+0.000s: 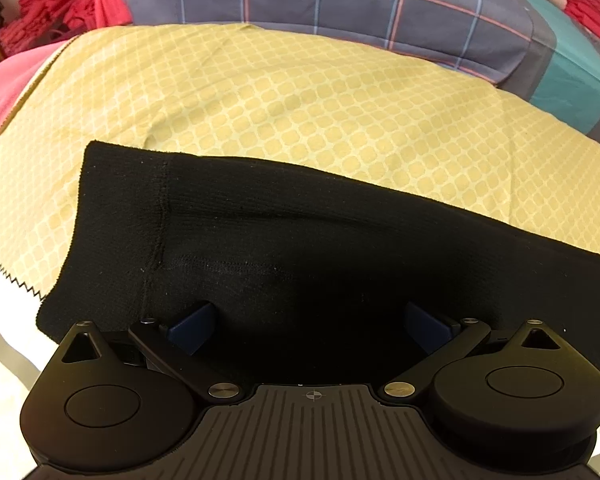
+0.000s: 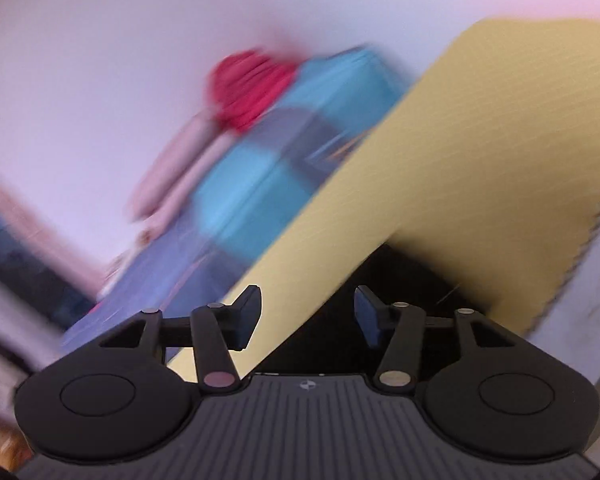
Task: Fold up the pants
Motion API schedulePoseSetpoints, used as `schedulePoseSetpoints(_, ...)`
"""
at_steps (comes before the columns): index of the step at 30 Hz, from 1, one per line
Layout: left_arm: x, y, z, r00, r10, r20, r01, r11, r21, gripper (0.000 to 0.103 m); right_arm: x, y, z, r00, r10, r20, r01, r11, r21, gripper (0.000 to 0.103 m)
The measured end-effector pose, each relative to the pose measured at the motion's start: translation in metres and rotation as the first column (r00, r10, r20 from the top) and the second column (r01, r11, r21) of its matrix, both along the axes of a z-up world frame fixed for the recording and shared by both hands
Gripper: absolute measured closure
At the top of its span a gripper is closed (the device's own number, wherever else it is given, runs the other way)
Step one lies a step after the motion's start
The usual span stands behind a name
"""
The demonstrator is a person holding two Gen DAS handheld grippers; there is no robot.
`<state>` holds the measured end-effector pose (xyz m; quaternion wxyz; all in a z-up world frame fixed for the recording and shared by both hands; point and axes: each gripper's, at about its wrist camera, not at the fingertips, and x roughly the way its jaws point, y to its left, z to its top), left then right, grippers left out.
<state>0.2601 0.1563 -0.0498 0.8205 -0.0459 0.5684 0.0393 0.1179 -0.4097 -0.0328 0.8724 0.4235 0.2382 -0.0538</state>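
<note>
On the yellow cloth (image 1: 300, 112) lie the black pants (image 1: 300, 240), soft, light knit, best pinched at the hem. The left gripper (image 1: 308, 324) gapes over them; the right gripper (image 2: 307, 312), blurred, seems open and empty.

— What did the pants (image 1: 284, 240) look like?

— Black, a fine ribbed knit, lying flat as one long band across the yellow patterned cloth (image 1: 260, 112), running from lower left up toward the right. A stitched hem band (image 1: 116, 224) closed off the left end (the seam ran straight across the leg).

— And from the right wrist view?

— Only a dark, blurred wedge of the pants (image 2: 380, 304) showed against the yellow; no detail could be made out.
</note>
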Motion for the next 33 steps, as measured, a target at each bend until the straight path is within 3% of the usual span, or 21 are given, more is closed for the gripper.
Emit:
schedulePoseSetpoints(2, 0.001, -0.001, 0.0, 1.0, 0.004, -0.004, -0.004, 1.0, 0.009, 0.0, 0.007, 0.016, -0.012, 0.995, 0.098, -0.03, -0.096, 0.994, 0.053, 0.036)
schedulePoseSetpoints(3, 0.002, -0.003, 0.0, 1.0, 0.004, -0.007, -0.004, 1.0, 0.015, 0.0, 0.011, 0.018, -0.017, 0.993, 0.095, -0.069, -0.093, 0.995, 0.028, 0.037)
schedulePoseSetpoints(4, 0.002, -0.004, 0.0, 1.0, 0.004, -0.011, -0.004, 1.0, 0.024, 0.0, 0.011, 0.01, -0.02, 0.994, 0.053, -0.092, -0.055, 0.998, -0.02, 0.055)
schedulePoseSetpoints(6, 0.004, -0.009, 0.001, 1.0, -0.004, -0.015, 0.004, 0.999, 0.046, 0.0, 0.002, -0.013, -0.023, 0.988, -0.113, -0.108, 0.111, 0.994, -0.019, 0.085)
schedulePoseSetpoints(8, 0.004, -0.013, 0.003, 1.0, -0.005, -0.016, 0.006, 0.998, 0.062, 0.0, -0.009, -0.021, -0.01, 0.95, -0.284, -0.126, 0.276, 0.958, -0.078, 0.066)
schedulePoseSetpoints(9, 0.005, -0.014, 0.003, 1.0, -0.004, -0.015, 0.005, 0.998, 0.065, 0.0, -0.011, -0.019, -0.004, 0.942, -0.313, -0.122, 0.298, 0.946, -0.128, 0.044)
schedulePoseSetpoints(10, 0.005, -0.015, 0.003, 1.0, 0.0, -0.014, 0.001, 0.998, 0.067, 0.0, -0.013, -0.013, 0.004, 0.946, -0.306, -0.109, 0.286, 0.944, -0.163, 0.037)
schedulePoseSetpoints(14, 0.003, -0.019, 0.004, 1.0, 0.001, -0.007, 0.0, 0.997, 0.079, 0.0, -0.008, 0.043, 0.019, 0.994, -0.065, -0.089, 0.044, 0.975, -0.219, 0.037)
schedulePoseSetpoints(16, 0.002, -0.022, 0.004, 1.0, -0.005, -0.001, 0.005, 0.995, 0.1, 0.0, -0.009, 0.082, 0.016, 0.986, 0.126, -0.113, -0.15, 0.957, -0.247, 0.037)
schedulePoseSetpoints(18, 0.001, -0.029, 0.006, 1.0, -0.018, 0.004, 0.017, 0.991, 0.133, 0.0, 0.003, 0.13, 0.015, 0.935, 0.334, -0.117, -0.352, 0.912, -0.211, 0.034)
schedulePoseSetpoints(19, 0.001, -0.032, 0.006, 1.0, -0.027, 0.007, 0.026, 0.988, 0.152, 0.0, 0.017, 0.146, 0.019, 0.891, 0.438, -0.12, -0.454, 0.87, -0.192, 0.035)
schedulePoseSetpoints(20, 0.001, -0.035, 0.007, 0.999, -0.037, 0.009, 0.035, 0.985, 0.17, 0.0, 0.021, 0.175, 0.017, 0.834, 0.536, -0.128, -0.551, 0.811, -0.197, 0.035)
schedulePoseSetpoints(23, 0.001, -0.045, 0.008, 0.997, -0.079, 0.019, 0.073, 0.971, 0.229, 0.0, 0.031, 0.237, 0.015, 0.692, 0.704, -0.159, -0.72, 0.657, -0.223, 0.032)
schedulePoseSetpoints(25, 0.0, -0.05, 0.008, 0.994, -0.102, 0.024, 0.093, 0.962, 0.258, 0.0, 0.032, 0.26, 0.014, 0.668, 0.721, -0.185, -0.741, 0.624, -0.248, 0.032)
schedulePoseSetpoints(27, 0.0, -0.052, 0.008, 0.993, -0.114, 0.027, 0.103, 0.957, 0.27, 0.0, 0.046, 0.258, 0.014, 0.685, 0.702, -0.197, -0.728, 0.651, -0.215, 0.032)
schedulePoseSetpoints(33, 0.001, -0.049, 0.008, 0.993, -0.114, 0.03, 0.102, 0.959, 0.266, 0.0, 0.004, 0.185, 0.015, 0.824, 0.521, -0.222, -0.557, 0.817, -0.15, 0.026)
